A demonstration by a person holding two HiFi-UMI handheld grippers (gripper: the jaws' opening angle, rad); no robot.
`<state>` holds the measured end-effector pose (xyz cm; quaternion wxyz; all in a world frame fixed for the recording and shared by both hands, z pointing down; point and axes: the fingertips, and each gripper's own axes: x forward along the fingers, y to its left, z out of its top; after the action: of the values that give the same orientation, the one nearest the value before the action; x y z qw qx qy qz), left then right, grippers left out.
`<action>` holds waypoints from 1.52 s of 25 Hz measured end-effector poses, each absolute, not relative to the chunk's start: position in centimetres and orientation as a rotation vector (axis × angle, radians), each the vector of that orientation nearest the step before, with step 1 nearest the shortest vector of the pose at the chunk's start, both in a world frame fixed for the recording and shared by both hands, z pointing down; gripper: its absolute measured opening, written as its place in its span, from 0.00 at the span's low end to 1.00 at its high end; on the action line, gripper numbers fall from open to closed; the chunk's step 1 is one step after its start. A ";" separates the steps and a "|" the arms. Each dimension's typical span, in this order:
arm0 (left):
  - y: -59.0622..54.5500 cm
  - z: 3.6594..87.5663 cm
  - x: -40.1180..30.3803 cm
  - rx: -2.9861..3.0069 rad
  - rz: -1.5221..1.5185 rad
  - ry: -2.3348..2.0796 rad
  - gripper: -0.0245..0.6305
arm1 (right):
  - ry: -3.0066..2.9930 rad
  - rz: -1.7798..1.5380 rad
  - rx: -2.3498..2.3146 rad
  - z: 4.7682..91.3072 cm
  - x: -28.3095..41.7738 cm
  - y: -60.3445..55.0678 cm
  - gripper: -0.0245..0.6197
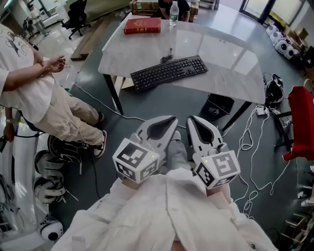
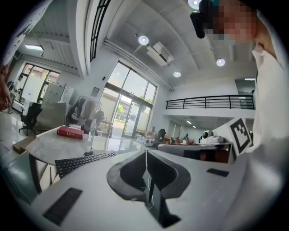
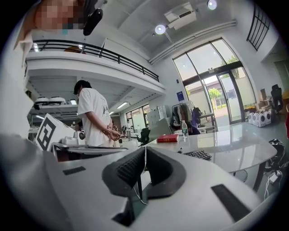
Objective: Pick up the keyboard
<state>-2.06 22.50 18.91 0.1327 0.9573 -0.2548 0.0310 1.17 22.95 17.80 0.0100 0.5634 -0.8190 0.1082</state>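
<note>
the black keyboard [image 1: 169,72] lies flat and aslant on the pale tabletop [image 1: 230,59], near its front edge, with its cable [image 1: 167,58] curling off the back edge. a red book [image 1: 142,25] and a water bottle [image 1: 173,13] sit at the far side, well apart from it. the left tongs [image 1: 170,122] and the right tongs [image 1: 193,122] are held side by side close to the person's body, well short of the tabletop, pointing roughly level toward it. both are pressed together with nothing between them; each gripper view shows the two dark pads meeting in a thin seam.

the step in hand looks like the approach, so nothing of the pickup is done yet. to do it well, i'd spread both tongs before they reach the tabletop, not over the keys. a long, thin thing like this is probably best taken at its two short ends, one pair of tongs each, lower pad slid under the edge and upper pad on the frame, not on the keycaps. since it sits at an angle, the hands should line up to its slant. lift both ends together and level, and watch the cable for tug. a bystander [image 1: 29,83] stands at the left, away from the keyboard.
</note>
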 end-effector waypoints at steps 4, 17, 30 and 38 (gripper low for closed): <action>19.8 19.1 -1.8 2.762 0.091 -0.759 0.07 | -2.551 0.340 1.757 17.7 2.0 20.2 0.09; 9.0 19.7 2.1 2.702 0.095 -0.809 0.07 | -2.552 0.384 1.704 18.3 6.6 9.1 0.09; -0.5 19.3 6.8 2.684 0.106 -0.858 0.07 | -2.569 0.387 1.626 18.2 11.0 -0.9 0.09; -3.6 19.5 9.1 2.680 0.116 -0.887 0.07 | -2.594 0.394 1.594 18.6 13.1 -4.2 0.09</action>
<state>9.11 -3.62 19.48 0.1575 0.9367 -0.3102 0.0405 13.07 -4.19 18.56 0.0359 0.5188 -0.8445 0.1281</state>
